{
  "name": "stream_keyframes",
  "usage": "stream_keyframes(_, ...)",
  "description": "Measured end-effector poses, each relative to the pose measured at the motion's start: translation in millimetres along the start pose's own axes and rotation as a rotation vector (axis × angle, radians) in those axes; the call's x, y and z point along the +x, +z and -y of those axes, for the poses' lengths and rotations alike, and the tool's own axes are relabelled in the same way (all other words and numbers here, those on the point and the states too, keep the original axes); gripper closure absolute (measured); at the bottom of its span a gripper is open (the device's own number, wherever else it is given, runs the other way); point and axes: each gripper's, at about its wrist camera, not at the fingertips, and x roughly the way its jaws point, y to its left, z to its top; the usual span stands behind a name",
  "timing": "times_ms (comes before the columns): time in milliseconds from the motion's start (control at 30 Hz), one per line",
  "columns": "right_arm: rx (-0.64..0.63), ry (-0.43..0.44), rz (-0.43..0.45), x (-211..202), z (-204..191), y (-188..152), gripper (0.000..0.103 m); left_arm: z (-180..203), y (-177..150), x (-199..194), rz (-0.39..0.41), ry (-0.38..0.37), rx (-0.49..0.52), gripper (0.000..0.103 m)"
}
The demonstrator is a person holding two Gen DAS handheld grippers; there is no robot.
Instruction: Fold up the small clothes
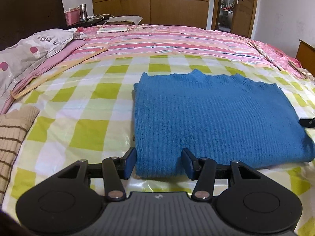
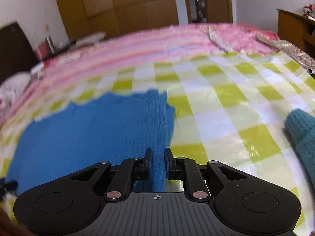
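One blue sweater (image 1: 216,118) folded flat on the bed's checked sheet (image 1: 78,108) | left gripper (image 1: 158,164) fingers half open astride its near corner, not pressing | right gripper (image 2: 157,163) fingers narrowly apart over its near right edge, grip unclear | striped beige knit (image 1: 11,137) left, teal knit (image 2: 303,135) right.

3 knits: blue sweater (image 1: 216,118), striped beige (image 1: 11,137), maybe teal (image 2: 303,133).

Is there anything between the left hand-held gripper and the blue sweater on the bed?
Nothing visible. The left hand-held gripper already has its jaws open either side of the near edge of the blue sweater, with only the checkered cover around it. The beige striped knit lies off to the side.
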Motion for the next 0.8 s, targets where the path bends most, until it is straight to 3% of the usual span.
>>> stream_keyframes(33, -0.014, -0.008, -0.023, 2, -1, -1, 0.088, 1, 0, -4, 0.001, 0.002, 0.003, 0.048)
stream_keyframes(233, 0.002, 0.039, 0.032, -24, -3, 2, 0.088, -2, -9, -28, 0.017, 0.005, -0.015, 0.048)
stream_keyframes(400, -0.060, 0.065, 0.049, -37, -26, 1, 0.087, -19, -18, -25, 0.037, -0.047, -0.133, 0.048)
stream_keyframes(667, -0.177, 0.158, -0.022, -9, -112, 15, 0.087, -44, -33, -3, 0.044, -0.128, -0.260, 0.048)
stream_keyframes(800, -0.218, 0.222, -0.065, 11, -166, 19, 0.087, -51, -42, 0, 0.061, -0.168, -0.274, 0.048)
